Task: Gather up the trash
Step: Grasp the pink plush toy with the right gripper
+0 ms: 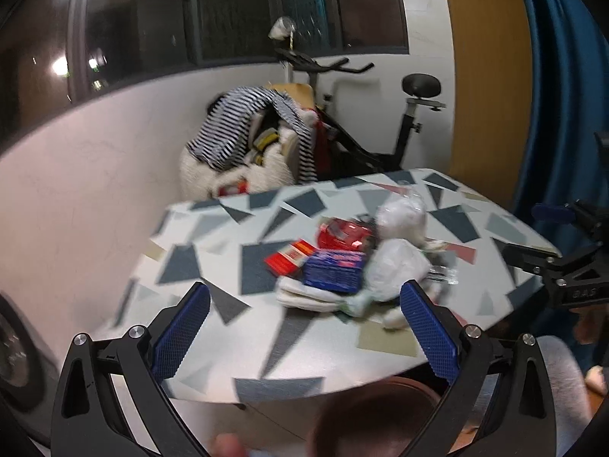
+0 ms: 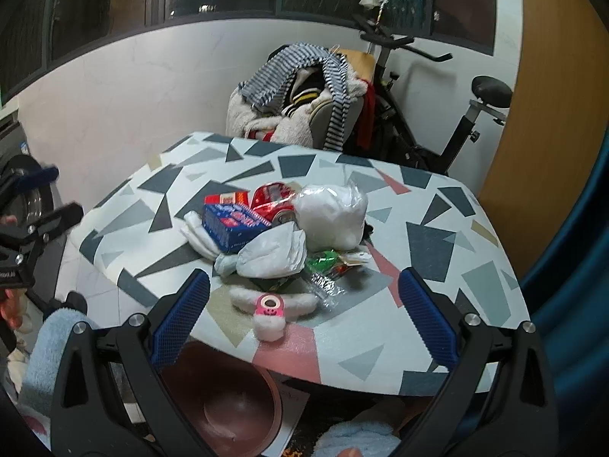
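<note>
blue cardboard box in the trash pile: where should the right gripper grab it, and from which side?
Judging by its pose, grip the blue cardboard box across its short width, near the corner that juts toward the camera. Come from above and the near left: it lies flat on a white folded cloth, and that end is bare. A crumpled white bag and a red can crowd its right and far sides.

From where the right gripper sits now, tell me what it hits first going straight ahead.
Probably the fluffy white toy with the pink face, nearest between the open right gripper fingers; the crumpled white bag lies just behind. Depth is uncertain.
</note>
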Action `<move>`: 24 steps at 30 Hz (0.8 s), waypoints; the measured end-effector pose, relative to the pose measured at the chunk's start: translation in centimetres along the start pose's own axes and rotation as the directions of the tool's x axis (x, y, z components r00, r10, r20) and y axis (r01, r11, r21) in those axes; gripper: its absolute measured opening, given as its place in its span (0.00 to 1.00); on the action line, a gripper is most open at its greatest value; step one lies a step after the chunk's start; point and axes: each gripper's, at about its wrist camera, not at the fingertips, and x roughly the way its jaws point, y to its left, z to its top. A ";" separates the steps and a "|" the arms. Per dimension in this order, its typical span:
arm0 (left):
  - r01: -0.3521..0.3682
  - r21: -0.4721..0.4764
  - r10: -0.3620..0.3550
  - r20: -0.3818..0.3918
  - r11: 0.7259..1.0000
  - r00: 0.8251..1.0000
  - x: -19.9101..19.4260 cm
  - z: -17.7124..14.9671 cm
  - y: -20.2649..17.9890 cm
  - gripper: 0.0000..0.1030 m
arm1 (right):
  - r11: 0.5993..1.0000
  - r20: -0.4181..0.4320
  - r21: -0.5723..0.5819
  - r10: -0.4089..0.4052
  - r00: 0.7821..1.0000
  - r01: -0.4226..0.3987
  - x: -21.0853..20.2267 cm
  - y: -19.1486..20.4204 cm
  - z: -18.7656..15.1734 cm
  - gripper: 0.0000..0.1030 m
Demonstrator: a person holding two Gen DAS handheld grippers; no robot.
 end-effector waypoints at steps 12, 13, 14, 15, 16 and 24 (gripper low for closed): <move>-0.011 -0.101 0.004 -0.068 0.995 0.998 3.0 -3.0 2.3 0.95 | 0.992 -0.090 0.126 0.018 0.996 -0.007 4.4 -1.4 -4.5 0.95; -0.024 -0.089 0.019 -0.063 0.996 0.998 3.1 -3.2 2.3 0.95 | 0.992 -0.107 0.124 0.013 0.994 0.001 5.1 -1.2 -5.0 0.95; -0.046 -0.071 0.042 -0.059 0.996 0.997 3.3 -3.6 2.3 0.95 | 0.993 -0.114 0.119 0.002 0.993 0.012 5.4 -1.0 -5.4 0.95; -0.064 -0.056 0.061 -0.055 0.996 0.997 3.6 -4.0 2.3 0.95 | 0.995 -0.127 0.100 -0.004 0.992 0.017 6.3 -0.4 -6.1 0.95; -0.071 -0.052 0.068 -0.048 0.996 0.997 3.7 -4.3 2.3 0.95 | 0.996 -0.129 0.086 -0.003 0.992 0.014 6.8 -0.1 -6.4 0.95; -0.073 -0.060 0.064 -0.135 0.996 0.989 6.8 -7.4 2.8 0.95 | 0.994 -0.174 0.102 0.052 0.983 -0.034 11.6 2.0 -8.0 0.94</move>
